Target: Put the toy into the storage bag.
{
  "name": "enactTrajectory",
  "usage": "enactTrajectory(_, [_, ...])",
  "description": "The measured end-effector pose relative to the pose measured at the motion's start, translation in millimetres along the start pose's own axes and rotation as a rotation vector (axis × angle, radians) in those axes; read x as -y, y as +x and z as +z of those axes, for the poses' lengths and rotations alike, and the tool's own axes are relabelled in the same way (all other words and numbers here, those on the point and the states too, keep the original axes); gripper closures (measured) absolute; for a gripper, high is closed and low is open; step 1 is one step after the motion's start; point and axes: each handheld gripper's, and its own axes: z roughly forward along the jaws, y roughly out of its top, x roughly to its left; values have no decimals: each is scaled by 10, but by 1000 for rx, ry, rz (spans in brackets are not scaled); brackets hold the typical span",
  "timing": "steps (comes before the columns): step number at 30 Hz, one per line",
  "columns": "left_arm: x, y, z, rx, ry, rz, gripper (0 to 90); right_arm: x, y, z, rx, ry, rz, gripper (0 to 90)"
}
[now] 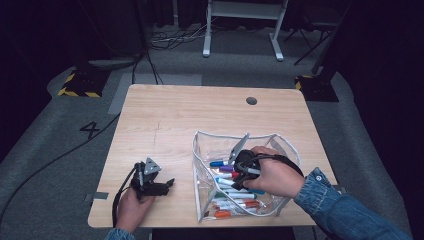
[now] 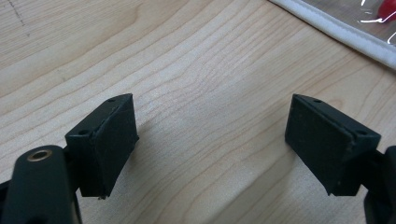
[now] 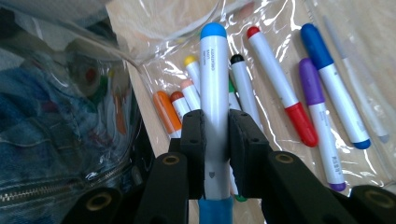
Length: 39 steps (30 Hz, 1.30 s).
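I see the desk with the clear pouch on its near right part. Left of the pouch, my left claw rests low over bare wood, jaws wide with nothing between them. Inside the pouch, my right claw clamps a blue-capped marker, seemingly just above the loose markers lying there.

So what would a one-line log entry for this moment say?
right gripper: shut on blue-capped marker, inside clear pouch | left gripper: open, nothing between jaws, over table | other markers: lying in pouch
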Motion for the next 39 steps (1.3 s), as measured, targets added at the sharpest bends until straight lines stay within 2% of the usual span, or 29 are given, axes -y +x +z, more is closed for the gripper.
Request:
enactTrajectory(10, [0, 0, 0, 1, 0, 0, 171, -10, 35, 247, -17, 110, -53, 768])
enactTrajectory(16, [0, 0, 0, 0, 0, 0, 172, -21, 51, 334, -21, 152, -84, 766])
enactTrajectory(17, [0, 0, 0, 1, 0, 0, 171, -21, 47, 341, -24, 154, -85, 737])
enactTrajectory(19, [0, 0, 0, 1, 0, 0, 171, -23, 40, 338, -19, 96, -83, 614])
enactTrajectory(21, [0, 0, 0, 0, 0, 0, 171, -26, 42, 299, -11, 52, -70, 588])
enactTrajectory(23, [0, 0, 0, 0, 0, 0, 172, -34, 38, 212, 22, 5, -80, 558])
enactTrajectory(29, [1, -2, 1, 0, -2, -3, 171, -4, -9, -217, 85, -173, -30, 542])
enactTrajectory(39, [0, -2, 1, 0, -2, -2, 172, 307, -169, -805, 185, -327, 72, 516])
